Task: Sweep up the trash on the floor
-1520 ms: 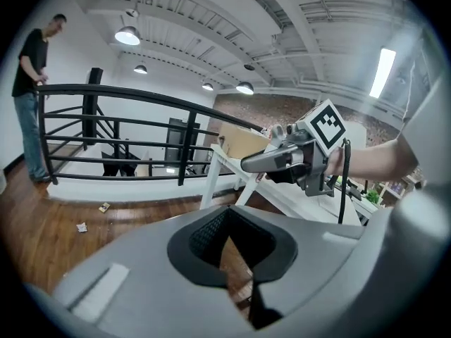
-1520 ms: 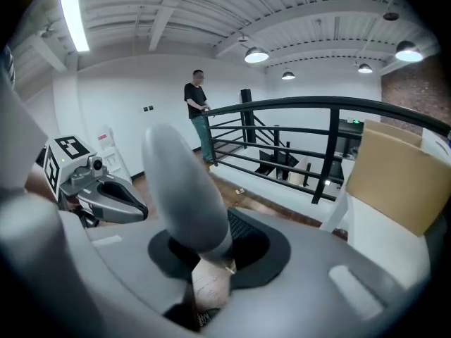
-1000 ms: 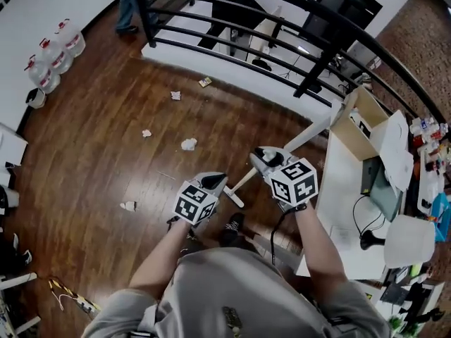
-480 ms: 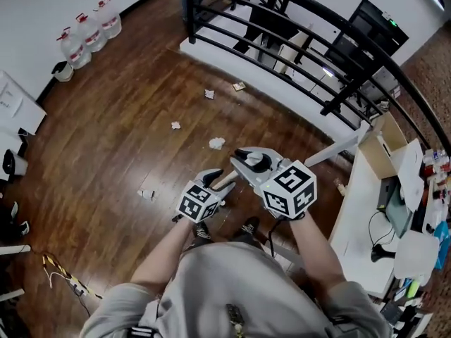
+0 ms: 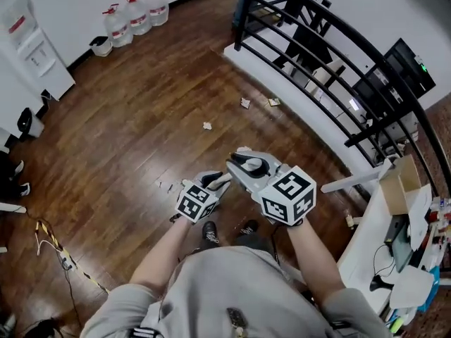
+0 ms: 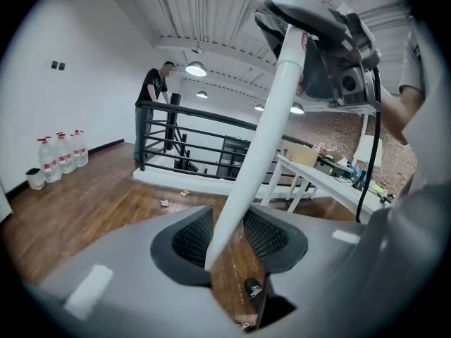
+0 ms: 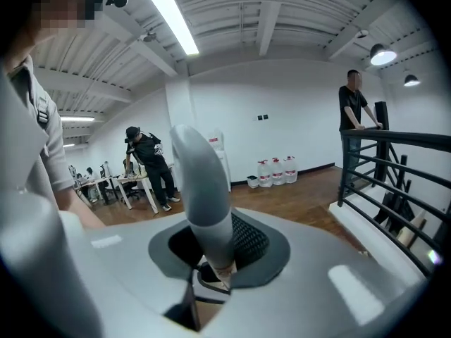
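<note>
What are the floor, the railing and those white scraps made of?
Floor: looks like dark wood planks or laminate with a glossy finish; plank seams and reflections show.
Railing: probably black painted metal; the bars are thin and smooth.
Scraps: likely crumpled paper; white, creased lumps, too small to be sure.

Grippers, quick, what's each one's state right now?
Left gripper: tongs closing around the white pole, not pressing it yet.
Right gripper: tongs shut on the pole's grey grip.
</note>
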Motion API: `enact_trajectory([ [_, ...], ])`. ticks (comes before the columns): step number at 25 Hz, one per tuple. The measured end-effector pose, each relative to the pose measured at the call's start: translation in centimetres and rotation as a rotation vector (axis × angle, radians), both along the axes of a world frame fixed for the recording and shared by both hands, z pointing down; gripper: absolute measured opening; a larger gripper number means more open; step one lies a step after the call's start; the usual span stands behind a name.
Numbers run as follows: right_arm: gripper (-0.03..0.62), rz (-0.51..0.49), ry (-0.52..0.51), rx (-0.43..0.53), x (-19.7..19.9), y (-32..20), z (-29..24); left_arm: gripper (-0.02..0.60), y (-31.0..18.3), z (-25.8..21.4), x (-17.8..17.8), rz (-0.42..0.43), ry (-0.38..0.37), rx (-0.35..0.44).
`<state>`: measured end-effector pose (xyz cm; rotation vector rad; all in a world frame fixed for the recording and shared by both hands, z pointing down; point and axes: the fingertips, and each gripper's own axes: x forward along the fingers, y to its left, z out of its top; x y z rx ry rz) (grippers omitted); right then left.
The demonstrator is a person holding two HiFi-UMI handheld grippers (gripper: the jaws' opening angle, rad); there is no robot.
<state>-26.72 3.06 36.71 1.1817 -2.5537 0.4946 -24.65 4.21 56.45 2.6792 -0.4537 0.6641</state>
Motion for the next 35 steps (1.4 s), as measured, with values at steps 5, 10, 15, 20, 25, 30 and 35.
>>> enact_trajectory([
  [5, 0.064, -0.095, 0.006, -0.025, -2.7, -1.6, 1.3, 0.138, -2.1, 1.1, -3.4, -0.095, -0.036, -0.007],
  [10, 0.064, -0.177, -0.026, -0.084, -5.7, -3.9, 4.4, 0.140, -3.6, 4.1, -7.1, -0.161, -0.095, -0.064],
  [15, 0.064, -0.247, -0.060, -0.126, -6.7, -5.6, 6.7, 0.142, -4.9, 6.4, -9.4, -0.223, -0.162, -0.106],
  [20, 0.064, -0.291, -0.088, -0.154, -8.0, -9.7, 9.4, 0.144, -8.5, 8.6, -11.5, -0.299, -0.205, -0.137],
  [25, 0.064, -0.337, -0.100, -0.178, -10.1, -12.4, 11.7, 0.145, -11.0, 11.2, -13.8, -0.333, -0.238, -0.170],
  [30, 0.064, -0.353, -0.064, -0.198, -14.1, -15.9, 14.7, 0.147, -14.5, 13.9, -17.5, -0.359, -0.237, -0.200],
  [35, 0.063, -0.297, -0.038, -0.252, -16.4, -19.2, 18.4, 0.149, -17.2, 17.4, -19.9, -0.340, -0.250, -0.230],
])
